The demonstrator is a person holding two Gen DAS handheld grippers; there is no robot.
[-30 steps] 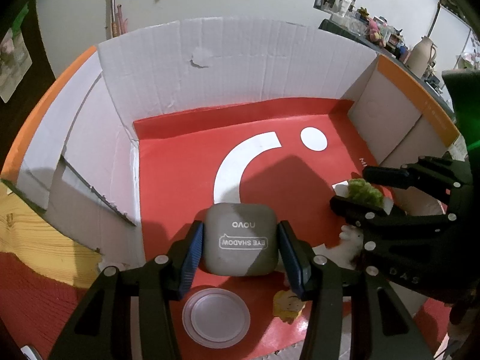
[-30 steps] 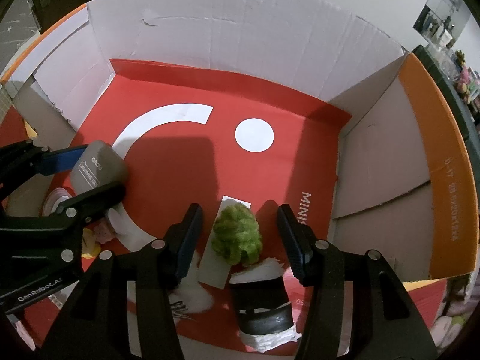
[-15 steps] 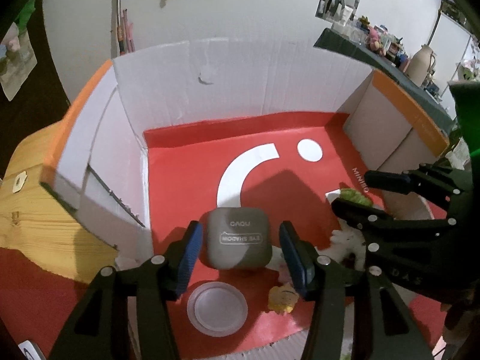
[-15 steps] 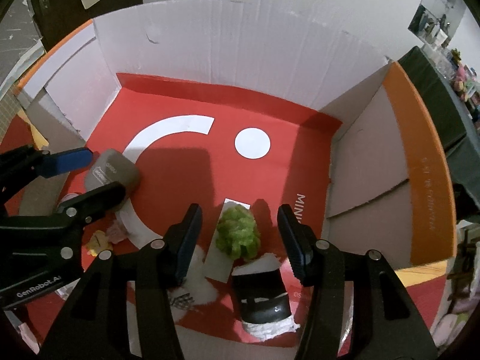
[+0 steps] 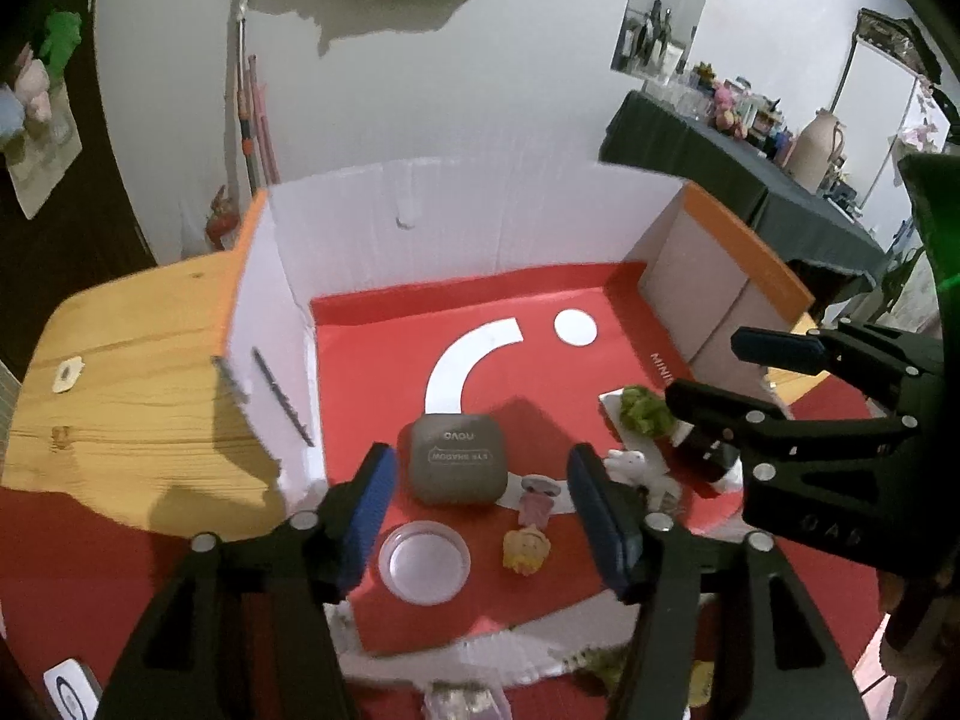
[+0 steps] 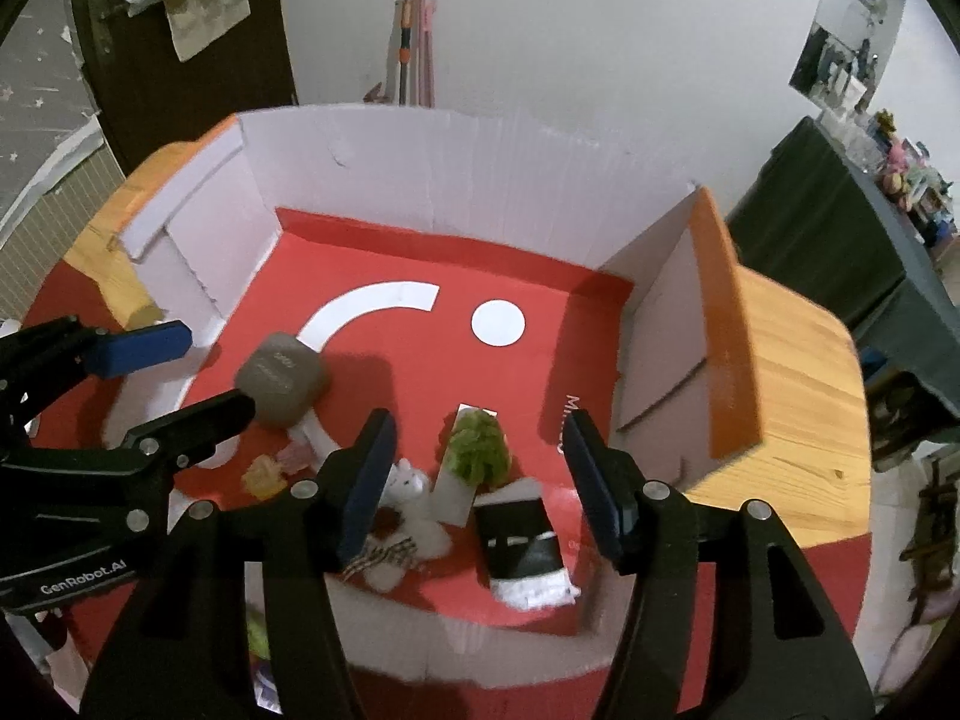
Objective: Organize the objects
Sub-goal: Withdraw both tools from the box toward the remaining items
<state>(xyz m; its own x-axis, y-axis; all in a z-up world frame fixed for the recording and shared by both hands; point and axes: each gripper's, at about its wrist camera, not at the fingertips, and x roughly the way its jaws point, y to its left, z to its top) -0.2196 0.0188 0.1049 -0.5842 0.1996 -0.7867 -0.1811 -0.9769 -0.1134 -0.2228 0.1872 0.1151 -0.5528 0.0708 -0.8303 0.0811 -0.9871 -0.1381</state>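
The open cardboard box (image 5: 480, 222) on the wooden table (image 5: 132, 354) was where I was gathering things, and most of them seemed to be in already, all crowded toward its near edge while the far half of the red floor lay bare.

Largest in it, the grey eyeshadow case (image 5: 459, 459) lay at about 12 o'clock from my left gripper (image 5: 477, 510), apart from both pads. Those jaws had just been opening, nothing between them: released, empty.

At 2 o'clock sat the green pompom (image 6: 478, 444) on its white card, and just nearer, the black-and-white box (image 6: 522, 540). My right gripper (image 6: 477, 480) hung over them, jaws just opened wider, touching neither.

Smaller still: the clear round lid (image 5: 425, 561), a white plush bunny (image 6: 408, 483), a yellow figurine (image 5: 527, 549) and a pink one (image 5: 537, 495).

A few blurred bits showed outside the front edge, so I judged some sorting remained.
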